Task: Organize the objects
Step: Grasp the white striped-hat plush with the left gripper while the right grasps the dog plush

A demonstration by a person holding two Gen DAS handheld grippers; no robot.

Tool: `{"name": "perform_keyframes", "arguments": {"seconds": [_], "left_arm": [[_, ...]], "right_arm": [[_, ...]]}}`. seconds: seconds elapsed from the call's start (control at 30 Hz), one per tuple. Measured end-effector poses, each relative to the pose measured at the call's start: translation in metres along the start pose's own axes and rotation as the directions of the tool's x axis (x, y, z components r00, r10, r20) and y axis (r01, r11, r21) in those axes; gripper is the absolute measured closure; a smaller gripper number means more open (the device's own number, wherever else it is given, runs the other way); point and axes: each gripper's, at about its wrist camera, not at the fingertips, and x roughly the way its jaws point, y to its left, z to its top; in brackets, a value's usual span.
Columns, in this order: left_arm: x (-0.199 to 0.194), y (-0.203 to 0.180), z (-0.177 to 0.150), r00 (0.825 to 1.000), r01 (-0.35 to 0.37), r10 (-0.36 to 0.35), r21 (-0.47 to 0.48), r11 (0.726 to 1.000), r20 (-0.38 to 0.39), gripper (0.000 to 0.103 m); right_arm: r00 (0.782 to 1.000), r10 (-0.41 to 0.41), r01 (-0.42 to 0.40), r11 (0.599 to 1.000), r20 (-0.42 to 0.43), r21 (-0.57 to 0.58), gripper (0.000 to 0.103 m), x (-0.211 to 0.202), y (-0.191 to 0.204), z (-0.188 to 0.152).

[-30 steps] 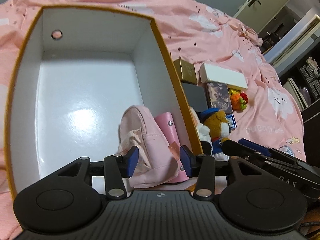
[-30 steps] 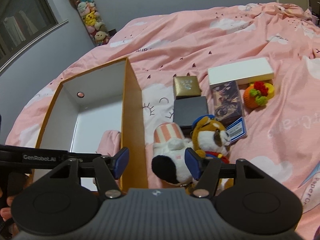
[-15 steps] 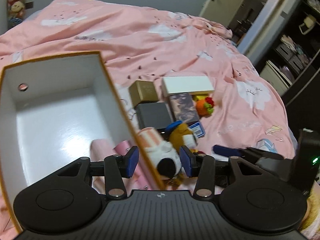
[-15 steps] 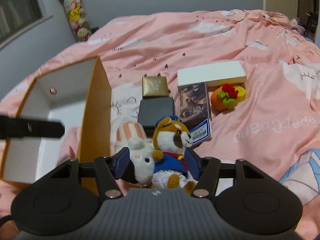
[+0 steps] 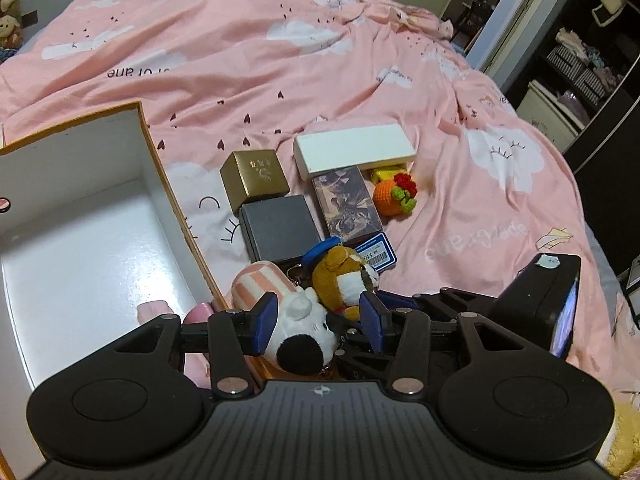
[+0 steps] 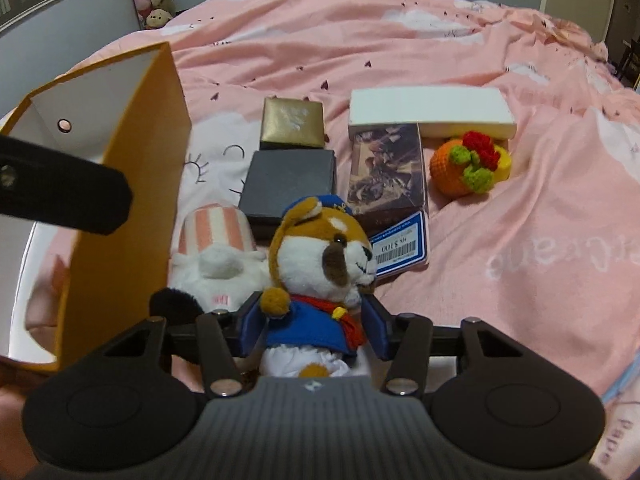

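Observation:
A brown dog plush [image 6: 320,248] in a blue coat and cap lies on the pink bed beside a white plush [image 6: 216,264] with a striped hat. My right gripper [image 6: 314,330] has come down over the dog; its jaws are closing, with the dog's body between the blue pads, which flank it without a clear squeeze. My left gripper [image 5: 318,322] hovers open and empty above the white plush [image 5: 296,320], at the right wall of the orange box [image 5: 176,208]. Pink items [image 5: 154,310] lie inside the box, mostly hidden by the gripper.
Beyond the plushes lie a gold box [image 5: 256,176], a dark grey box [image 5: 280,228], a patterned box [image 5: 346,204], a long white box [image 5: 354,150], a crocheted orange [image 5: 394,200] and a blue card [image 5: 376,254]. Dark shelves stand to the right of the bed.
My left gripper swung right, from over the box interior to over the plushes. My right gripper sank onto the dog plush and its jaws narrowed around it.

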Motion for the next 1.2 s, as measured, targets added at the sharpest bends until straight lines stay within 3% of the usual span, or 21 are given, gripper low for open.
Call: {"name": "perform_keyframes", "arguments": {"seconds": [0.13, 0.3, 0.5, 0.67, 0.87, 1.03, 1.2], "left_arm": [[0.009, -0.004, 0.003, 0.999, -0.011, 0.011, 0.006, 1.000, -0.031, 0.051], [0.018, -0.012, 0.007, 0.997, -0.028, 0.030, 0.035, 0.999, -0.065, 0.051], [0.039, -0.023, 0.012, 0.981, -0.116, 0.130, 0.103, 0.988, -0.145, 0.051], [0.066, -0.034, 0.014, 0.946, -0.196, 0.238, 0.196, 0.961, -0.219, 0.049], [0.099, -0.037, 0.016, 0.881, -0.239, 0.325, 0.269, 0.933, -0.344, 0.041], [0.113, -0.041, 0.017, 0.867, -0.246, 0.346, 0.295, 0.923, -0.359, 0.029], [0.130, -0.051, 0.015, 0.839, -0.285, 0.408, 0.347, 0.893, -0.359, 0.016]], "right_arm": [[0.999, 0.036, -0.036, 0.999, 0.003, 0.033, 0.051, 0.006, -0.010, 0.000], [0.995, 0.099, -0.101, 0.981, 0.016, 0.165, 0.068, -0.002, -0.035, -0.005], [0.988, 0.131, -0.150, 0.946, 0.086, 0.288, 0.070, -0.034, -0.069, -0.011], [0.977, 0.186, -0.211, 0.901, 0.101, 0.378, 0.070, -0.029, -0.089, -0.016], [0.969, 0.215, -0.246, 0.888, 0.121, 0.390, 0.070, -0.027, -0.095, -0.020], [0.964, 0.233, -0.266, 0.881, 0.129, 0.391, 0.069, -0.025, -0.098, -0.021], [0.961, 0.240, -0.275, 0.871, 0.136, 0.406, 0.069, -0.026, -0.103, -0.022]]}}
